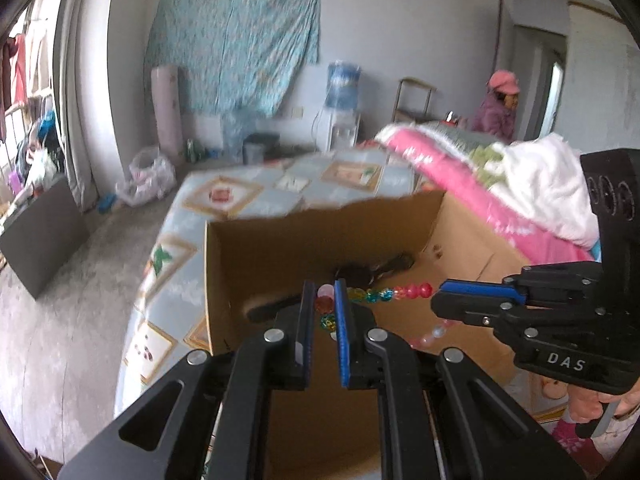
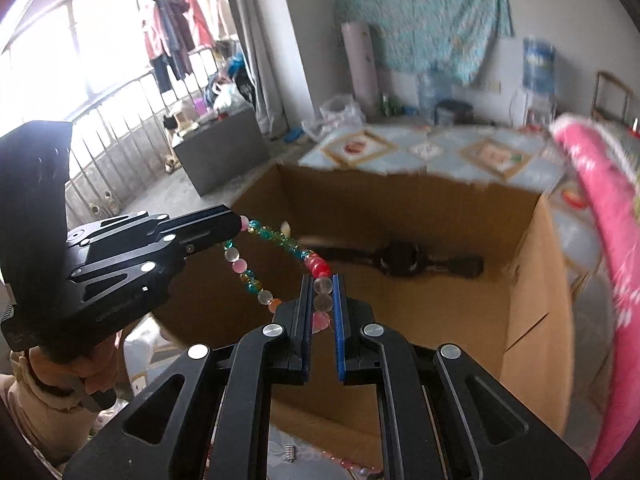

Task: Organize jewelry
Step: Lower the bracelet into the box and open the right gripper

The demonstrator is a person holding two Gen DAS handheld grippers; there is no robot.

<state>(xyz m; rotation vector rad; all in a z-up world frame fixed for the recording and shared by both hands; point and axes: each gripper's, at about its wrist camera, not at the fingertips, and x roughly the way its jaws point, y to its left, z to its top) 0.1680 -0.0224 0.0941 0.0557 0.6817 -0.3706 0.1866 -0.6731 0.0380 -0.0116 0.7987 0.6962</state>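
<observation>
A string of coloured beads (image 1: 384, 294), red, teal, yellow, pink and clear, hangs stretched between my two grippers above an open cardboard box (image 1: 280, 248). My left gripper (image 1: 322, 292) is shut on one end, with a pink and a red bead pinched between its blue pads. My right gripper (image 1: 438, 300) comes in from the right and clamps the other end. In the right wrist view the right gripper (image 2: 322, 284) is shut on clear and pink beads. The bead string (image 2: 280, 236) loops from there to the left gripper (image 2: 236, 220) over the box (image 2: 400, 208).
A dark, elongated object (image 2: 400, 260) lies on the box floor. The box sits on a bed with a patterned sheet (image 1: 240, 196). A pink blanket and white bedding (image 1: 460, 176) are piled to the right. A person in a pink cap (image 1: 500, 108) is at the far side.
</observation>
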